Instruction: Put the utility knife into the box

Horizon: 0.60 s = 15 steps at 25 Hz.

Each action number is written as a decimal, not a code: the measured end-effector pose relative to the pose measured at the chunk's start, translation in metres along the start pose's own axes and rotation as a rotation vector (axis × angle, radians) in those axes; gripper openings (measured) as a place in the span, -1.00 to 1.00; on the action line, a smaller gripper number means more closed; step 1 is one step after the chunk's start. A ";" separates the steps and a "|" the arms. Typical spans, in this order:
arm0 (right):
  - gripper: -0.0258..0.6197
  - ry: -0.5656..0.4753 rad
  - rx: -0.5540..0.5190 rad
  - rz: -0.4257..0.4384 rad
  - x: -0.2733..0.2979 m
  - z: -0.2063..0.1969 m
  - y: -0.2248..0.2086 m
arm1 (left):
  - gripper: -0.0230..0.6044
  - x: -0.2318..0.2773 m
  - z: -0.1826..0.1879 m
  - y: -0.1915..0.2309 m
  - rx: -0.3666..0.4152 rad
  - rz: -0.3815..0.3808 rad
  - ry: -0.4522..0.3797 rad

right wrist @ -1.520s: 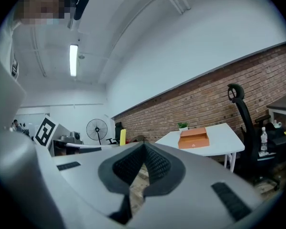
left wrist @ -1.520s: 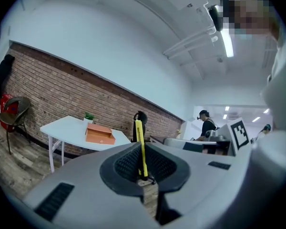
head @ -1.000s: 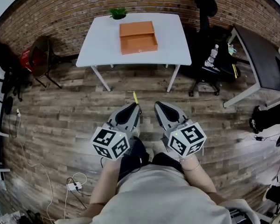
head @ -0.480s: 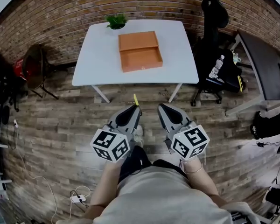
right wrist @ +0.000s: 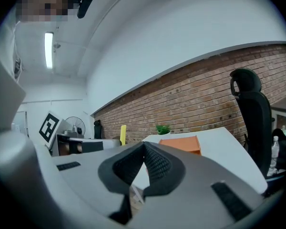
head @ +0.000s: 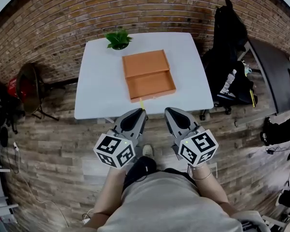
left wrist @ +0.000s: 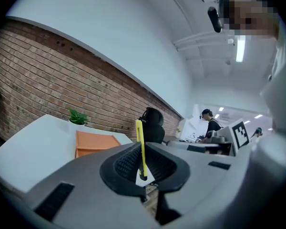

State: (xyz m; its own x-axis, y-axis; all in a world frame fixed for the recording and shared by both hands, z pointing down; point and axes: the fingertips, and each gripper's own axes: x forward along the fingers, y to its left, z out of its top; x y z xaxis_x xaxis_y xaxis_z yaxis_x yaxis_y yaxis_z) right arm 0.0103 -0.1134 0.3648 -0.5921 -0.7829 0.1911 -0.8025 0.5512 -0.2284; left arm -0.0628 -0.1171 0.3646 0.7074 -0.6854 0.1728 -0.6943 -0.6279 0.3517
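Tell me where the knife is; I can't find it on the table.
The knife is clamped in the left tongs, its yellow tip sticking out toward the table's near edge, just short of the orange box.

The left tool point(head: 140, 112) clamps the utility knife point(left wrist: 141, 149); the right tool point(head: 168, 111) alongside is closed.

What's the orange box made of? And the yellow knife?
The box looks like cardboard or thin wood: flat matte orange panels, no shine. I can't tell which. The knife in the left gripper seems plastic: smooth, bright yellow body.
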 end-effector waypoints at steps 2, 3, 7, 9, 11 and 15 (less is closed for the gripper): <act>-0.92 0.000 0.002 -0.012 0.019 0.004 -0.009 | -0.85 0.012 0.006 0.017 0.002 -0.011 0.008; -0.92 0.001 0.002 -0.017 0.028 0.006 -0.013 | -0.85 0.018 0.010 0.025 0.003 -0.016 0.012; -0.92 0.005 0.007 -0.041 0.059 0.016 -0.027 | -0.85 0.037 0.021 0.054 0.005 -0.040 0.036; -0.92 0.011 0.010 -0.051 0.070 0.018 -0.034 | -0.85 0.045 0.023 0.065 0.002 -0.046 0.047; -0.92 0.023 0.014 -0.058 0.078 0.018 -0.039 | -0.85 0.052 0.023 0.075 -0.004 -0.049 0.059; -0.92 0.056 0.025 -0.058 0.088 0.011 -0.045 | -0.85 0.059 0.018 0.087 -0.023 -0.046 0.077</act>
State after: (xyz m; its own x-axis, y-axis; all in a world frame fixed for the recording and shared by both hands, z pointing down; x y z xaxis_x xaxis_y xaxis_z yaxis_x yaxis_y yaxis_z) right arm -0.0055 -0.2103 0.3815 -0.5488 -0.7953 0.2575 -0.8337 0.4978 -0.2391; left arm -0.0835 -0.2192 0.3885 0.7473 -0.6247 0.2263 -0.6581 -0.6489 0.3820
